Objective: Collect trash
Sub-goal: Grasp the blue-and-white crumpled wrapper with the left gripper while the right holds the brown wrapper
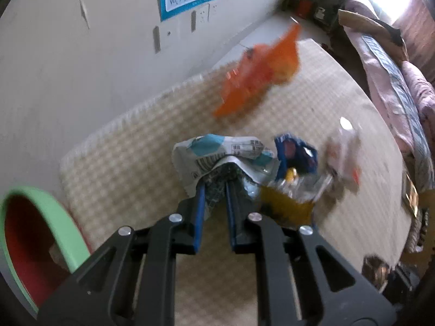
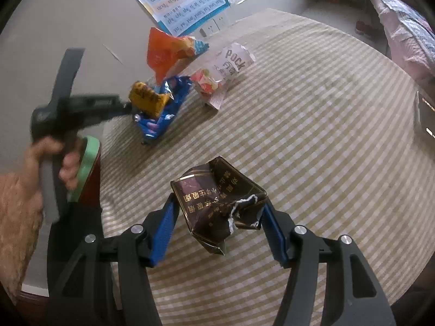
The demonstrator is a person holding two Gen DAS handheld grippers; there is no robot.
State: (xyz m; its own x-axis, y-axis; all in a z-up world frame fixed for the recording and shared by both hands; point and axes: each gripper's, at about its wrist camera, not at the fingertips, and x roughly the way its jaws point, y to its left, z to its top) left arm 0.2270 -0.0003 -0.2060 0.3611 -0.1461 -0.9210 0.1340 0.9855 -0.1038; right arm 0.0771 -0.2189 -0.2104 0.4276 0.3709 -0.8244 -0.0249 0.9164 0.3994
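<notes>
In the left wrist view my left gripper [image 1: 216, 183] is shut on a crumpled white and teal wrapper [image 1: 217, 149] over the checked tablecloth [image 1: 122, 168]. Beyond it lie an orange snack bag [image 1: 261, 76], a blue wrapper [image 1: 296, 154], a yellow wrapper [image 1: 285, 206] and a white box [image 1: 342, 152]. In the right wrist view my right gripper [image 2: 220, 201] is shut on a crumpled dark brown cigarette pack [image 2: 220, 206], its blue pads pressing both sides. The left gripper [image 2: 126, 106] shows there too, blurred, its tips beside the yellow wrapper [image 2: 148, 99].
A red bin with a green rim [image 1: 40, 231] stands at the table's left edge, seen again as the bin [image 2: 88, 160] beside the person's hand [image 2: 40, 163]. A wall with a poster [image 2: 185, 2] runs behind the table. A bed [image 1: 394, 81] is at the right.
</notes>
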